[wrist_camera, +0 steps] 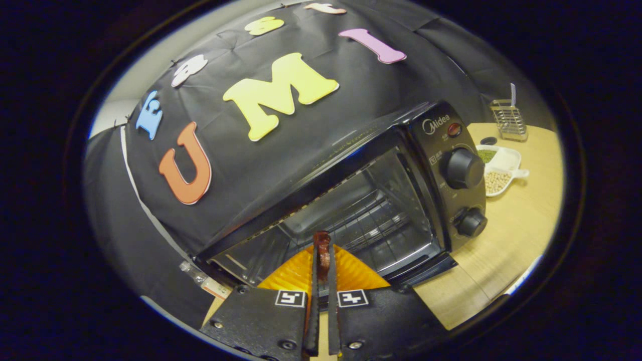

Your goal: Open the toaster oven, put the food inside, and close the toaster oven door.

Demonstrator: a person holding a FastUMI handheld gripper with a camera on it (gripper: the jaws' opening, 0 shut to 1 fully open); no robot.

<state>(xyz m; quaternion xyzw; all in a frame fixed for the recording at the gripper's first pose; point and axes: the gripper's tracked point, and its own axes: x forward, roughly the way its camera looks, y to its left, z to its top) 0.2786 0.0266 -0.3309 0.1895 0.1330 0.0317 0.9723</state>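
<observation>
A: Item one, the hand-held gripper [321,245]. How do we enter it?

B: We log its two fingers drawn almost together, only a thin slit between them, pinching the near rim of a ribbed orange plate [351,273]. A small reddish-brown piece of food [321,240] sits right at the fingertips [315,260]; we cannot tell whether the fingers press on it or only on the plate.

A: Item two, the black toaster oven with a metal-lined cavity [351,200]?

B: Its door is down, since we look straight into the cavity. We see the wire rack [376,220] inside. The plate's far edge sits at the oven's mouth, just ahead of the fingers. The oven stands on the light wooden table [516,235] with its back to the booth's black cloth wall [150,215].

A: Controls?

B: On the panel at the oven's right side we list a small red lamp [454,130], a large black knob [464,168] below it and a smaller black knob [472,222] lower still.

A: Remaining stock?

B: Beyond the oven, toward the table's far edge, we record a white divided dish [511,160] holding green grains in one compartment and pale beans in another, and behind it a wire-mesh metal holder [508,120] with a pale utensil handle standing in it.
</observation>
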